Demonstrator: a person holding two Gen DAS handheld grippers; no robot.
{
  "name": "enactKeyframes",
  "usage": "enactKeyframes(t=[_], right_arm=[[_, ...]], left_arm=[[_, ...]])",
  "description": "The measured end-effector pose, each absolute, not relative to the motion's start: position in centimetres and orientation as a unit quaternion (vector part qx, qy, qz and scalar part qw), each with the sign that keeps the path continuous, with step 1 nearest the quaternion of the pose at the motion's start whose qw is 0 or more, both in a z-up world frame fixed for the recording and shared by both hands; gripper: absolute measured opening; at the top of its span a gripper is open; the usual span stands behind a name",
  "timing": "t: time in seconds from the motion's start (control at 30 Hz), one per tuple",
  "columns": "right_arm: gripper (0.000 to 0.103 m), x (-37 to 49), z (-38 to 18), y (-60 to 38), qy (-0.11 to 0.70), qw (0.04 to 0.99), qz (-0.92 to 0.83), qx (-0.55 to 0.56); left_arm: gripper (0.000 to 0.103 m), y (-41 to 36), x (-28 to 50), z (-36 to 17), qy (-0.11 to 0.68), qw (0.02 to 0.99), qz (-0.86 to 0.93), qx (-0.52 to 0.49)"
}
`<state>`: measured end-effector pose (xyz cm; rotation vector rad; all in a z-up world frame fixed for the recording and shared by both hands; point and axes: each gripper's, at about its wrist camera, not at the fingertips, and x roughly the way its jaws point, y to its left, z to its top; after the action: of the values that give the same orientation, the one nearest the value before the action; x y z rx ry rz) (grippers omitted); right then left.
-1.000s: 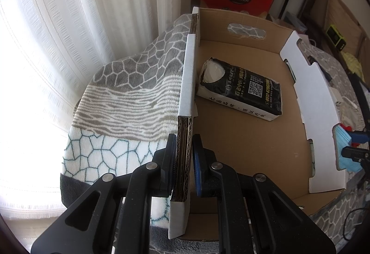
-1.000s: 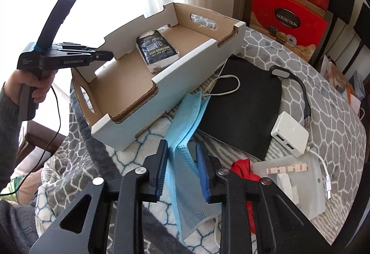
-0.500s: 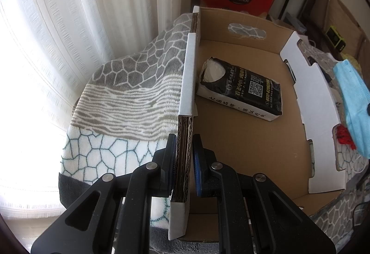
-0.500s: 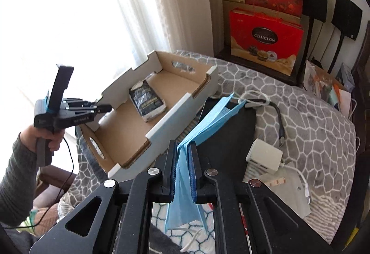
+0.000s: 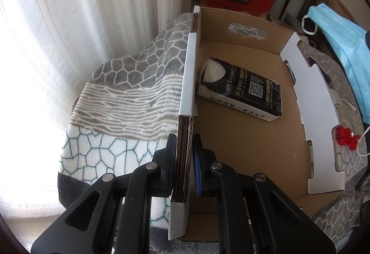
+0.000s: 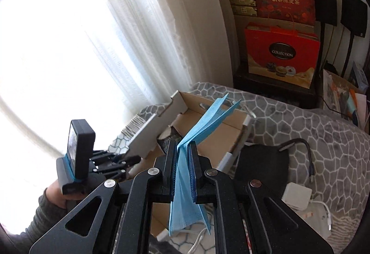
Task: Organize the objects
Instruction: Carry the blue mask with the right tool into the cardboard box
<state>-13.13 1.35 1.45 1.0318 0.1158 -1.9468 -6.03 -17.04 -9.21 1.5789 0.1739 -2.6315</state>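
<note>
Holding a blue face mask [image 6: 185, 161] pinched between its jaws, the right gripper [image 6: 182, 161] carries it in the air above the cardboard box [image 5: 254, 150]. The left gripper [image 5: 183, 156] is clamped on the box's side wall at the blanket-covered bed's window edge. Only a black tissue pack [image 5: 242, 89] lies inside so far. A black pouch [image 6: 261, 161], white charger [image 6: 298, 193], cable [image 6: 307, 152] and red cord [image 5: 345, 140] lie outside on the bed, seemingly left to sort.
</note>
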Motion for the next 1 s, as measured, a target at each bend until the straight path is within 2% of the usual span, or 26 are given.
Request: enactKeyframes(t=[0.2, 0.23, 0.3, 0.33, 0.8, 1.0], right_arm=[[0.014, -13.9, 0.2, -2.7, 0.059, 0.445, -0.787, 0.423], [0.020, -14.4, -0.2, -3.2, 0.066, 0.440, -0.786, 0.429], [0.047, -15.0, -1.0, -3.7, 0.071, 0.428, -0.785, 0.443], [0.050, -15.3, -1.4, -3.7, 0.066, 0.424, -0.784, 0.449], [0.052, -16.7, -1.8, -0.1, 0.054, 0.399, -0.790, 0.463], [0.053, -14.6, -2.8, -2.3, 0.112, 0.429, -0.768, 0.463]], left_arm=[[0.012, -17.1, -5.9, -9.2, 0.063, 0.032, -0.855, 0.514], [0.012, -17.1, -5.9, -9.2, 0.063, 0.032, -0.855, 0.514], [0.012, -17.2, -5.9, -9.2, 0.063, 0.032, -0.855, 0.514], [0.012, -17.1, -5.9, -9.2, 0.064, 0.032, -0.855, 0.514], [0.012, -17.0, -6.0, -9.1, 0.063, 0.032, -0.853, 0.517], [0.012, -17.3, -6.2, -9.3, 0.065, 0.032, -0.853, 0.517]])
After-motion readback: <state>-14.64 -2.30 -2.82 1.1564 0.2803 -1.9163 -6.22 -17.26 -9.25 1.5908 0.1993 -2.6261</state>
